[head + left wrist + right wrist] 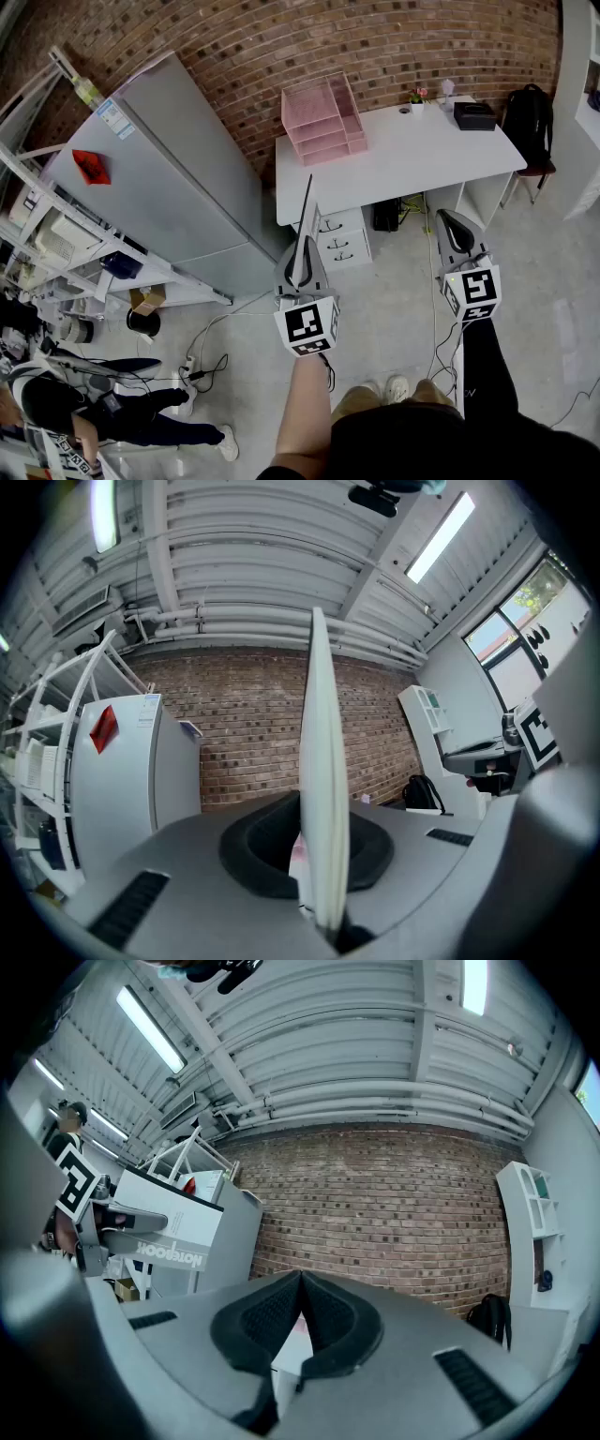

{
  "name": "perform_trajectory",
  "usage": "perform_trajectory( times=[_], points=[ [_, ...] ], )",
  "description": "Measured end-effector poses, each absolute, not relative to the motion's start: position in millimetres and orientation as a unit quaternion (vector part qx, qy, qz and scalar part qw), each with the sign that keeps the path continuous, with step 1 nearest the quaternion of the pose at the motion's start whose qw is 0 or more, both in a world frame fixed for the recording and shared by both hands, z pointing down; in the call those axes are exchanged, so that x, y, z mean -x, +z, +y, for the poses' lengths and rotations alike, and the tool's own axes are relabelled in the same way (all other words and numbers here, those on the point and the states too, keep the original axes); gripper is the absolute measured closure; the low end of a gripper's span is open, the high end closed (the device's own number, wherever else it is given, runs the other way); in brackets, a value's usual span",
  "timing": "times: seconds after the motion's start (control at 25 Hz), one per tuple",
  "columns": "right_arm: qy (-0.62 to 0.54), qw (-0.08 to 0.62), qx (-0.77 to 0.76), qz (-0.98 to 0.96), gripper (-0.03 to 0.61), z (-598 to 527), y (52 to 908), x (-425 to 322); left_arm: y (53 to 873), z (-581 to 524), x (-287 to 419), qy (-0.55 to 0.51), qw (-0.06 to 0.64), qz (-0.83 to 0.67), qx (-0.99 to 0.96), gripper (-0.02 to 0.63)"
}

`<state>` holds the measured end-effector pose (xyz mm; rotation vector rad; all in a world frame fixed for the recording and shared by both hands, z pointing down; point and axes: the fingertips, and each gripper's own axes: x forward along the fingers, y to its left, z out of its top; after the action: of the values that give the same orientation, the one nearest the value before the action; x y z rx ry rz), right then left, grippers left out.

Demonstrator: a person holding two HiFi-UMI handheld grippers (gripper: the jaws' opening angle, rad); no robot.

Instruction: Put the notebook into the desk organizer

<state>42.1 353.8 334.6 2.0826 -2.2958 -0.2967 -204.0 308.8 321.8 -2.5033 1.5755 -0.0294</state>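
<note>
My left gripper is shut on a thin white notebook, held upright and edge-on above the floor in front of the desk. In the left gripper view the notebook rises from between the black pads as a narrow white strip. From the right gripper view, the notebook shows its cover at the left. The pink desk organizer stands on the left end of the white desk, well ahead of both grippers. My right gripper hangs to the right, shut on nothing; its pads meet at their tips.
A black box and a small plant sit at the desk's far right. A black backpack rests on a chair beside it. A drawer unit is under the desk. A tall grey cabinet, shelving and a person are on the left.
</note>
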Motion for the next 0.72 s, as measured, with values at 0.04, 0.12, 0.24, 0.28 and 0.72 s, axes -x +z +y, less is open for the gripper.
perform_trajectory(
  times=[0.04,0.12,0.24,0.28,0.72],
  points=[
    [-0.094,0.014,-0.666,-0.74,0.558,352,336,-41,323,308,204,-0.012,0.092,0.53,0.843,0.594],
    [-0.093,0.014,-0.662,-0.743,0.558,350,338,-41,324,307,202,-0.017,0.093,0.53,0.843,0.593],
    [-0.094,0.012,-0.662,-0.743,0.558,351,337,-47,324,308,196,-0.017,0.092,0.529,0.844,0.594],
    [-0.093,0.006,-0.663,-0.743,0.558,352,336,-49,324,309,194,-0.016,0.091,0.528,0.844,0.593],
    [-0.085,-0.036,-0.661,-0.745,0.558,359,329,-63,315,315,193,-0.008,0.09,0.529,0.844,0.593]
  ],
)
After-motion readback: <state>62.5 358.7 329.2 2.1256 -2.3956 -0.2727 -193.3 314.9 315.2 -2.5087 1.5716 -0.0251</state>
